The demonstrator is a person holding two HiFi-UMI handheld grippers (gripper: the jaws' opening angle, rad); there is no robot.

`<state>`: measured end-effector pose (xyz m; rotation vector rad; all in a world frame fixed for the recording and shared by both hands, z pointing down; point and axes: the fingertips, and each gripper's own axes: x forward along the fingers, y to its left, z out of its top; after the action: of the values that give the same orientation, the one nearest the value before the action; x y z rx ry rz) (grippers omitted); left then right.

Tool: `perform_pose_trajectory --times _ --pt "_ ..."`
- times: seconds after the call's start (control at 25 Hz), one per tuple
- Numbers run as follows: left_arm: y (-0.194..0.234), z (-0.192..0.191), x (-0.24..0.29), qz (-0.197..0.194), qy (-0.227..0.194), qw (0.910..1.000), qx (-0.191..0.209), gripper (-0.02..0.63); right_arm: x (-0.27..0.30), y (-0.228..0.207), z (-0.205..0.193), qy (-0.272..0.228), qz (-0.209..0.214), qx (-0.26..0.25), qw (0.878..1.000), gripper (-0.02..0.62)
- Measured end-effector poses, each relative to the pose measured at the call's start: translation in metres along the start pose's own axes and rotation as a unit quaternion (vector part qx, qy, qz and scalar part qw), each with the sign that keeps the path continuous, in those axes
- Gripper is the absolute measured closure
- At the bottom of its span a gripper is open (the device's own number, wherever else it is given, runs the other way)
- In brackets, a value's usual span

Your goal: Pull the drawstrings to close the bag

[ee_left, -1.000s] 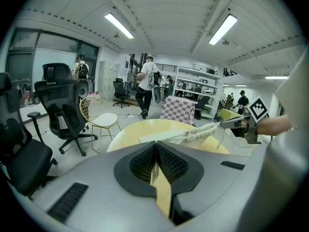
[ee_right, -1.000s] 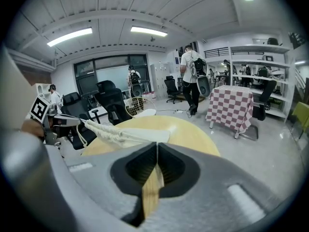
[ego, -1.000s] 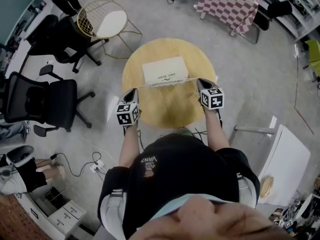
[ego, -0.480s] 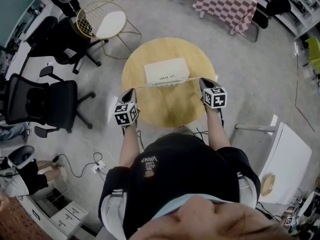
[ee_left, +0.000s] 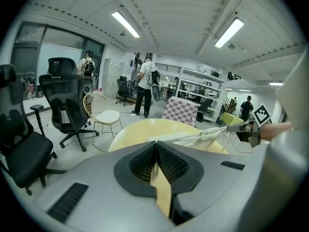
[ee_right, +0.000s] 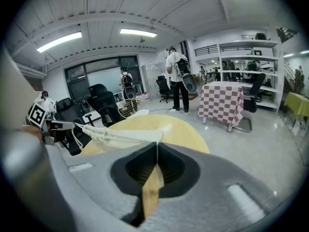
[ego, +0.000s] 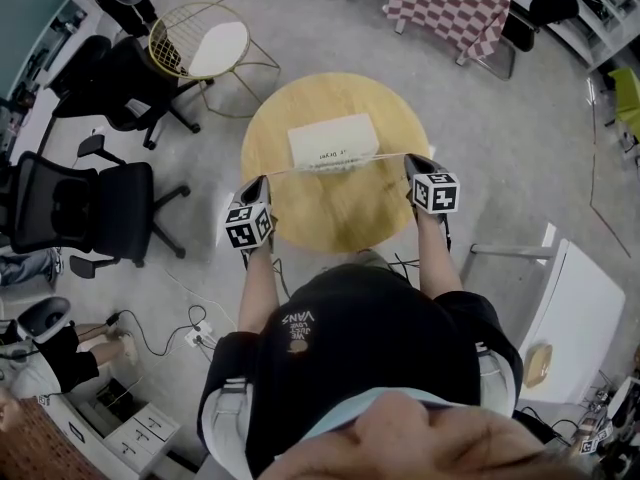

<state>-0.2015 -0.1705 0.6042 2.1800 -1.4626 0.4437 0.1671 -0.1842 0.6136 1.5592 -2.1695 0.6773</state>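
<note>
Gripping a drawstring [ego: 390, 157] in each clenched claw, the left claw [ego: 264, 179] and the right claw [ego: 411, 159], you hold the cords taut across the cream bag [ego: 333, 142]. It lies on the round desk [ego: 340, 218], between the claws. Its dark print is too small to read. Your shirt [ego: 360, 358] logo appears to read VANS. Black office chairs [ego: 80, 208] and a wire chair [ego: 200, 43] stand well clear.

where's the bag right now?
Head view: the bag lies on the far half of the round table, between the left tongs and right tongs, its drawstring stretched taut to both.
</note>
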Motion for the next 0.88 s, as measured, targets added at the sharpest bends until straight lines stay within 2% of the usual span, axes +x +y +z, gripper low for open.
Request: perform_pose_trajectory --times 0.88 --pt "0.005 -0.005 0.013 -0.003 0.009 0.9996 -0.026 0.589 -0.004 -0.031 -0.012 0.018 -0.027 0.023 0.999 0.592"
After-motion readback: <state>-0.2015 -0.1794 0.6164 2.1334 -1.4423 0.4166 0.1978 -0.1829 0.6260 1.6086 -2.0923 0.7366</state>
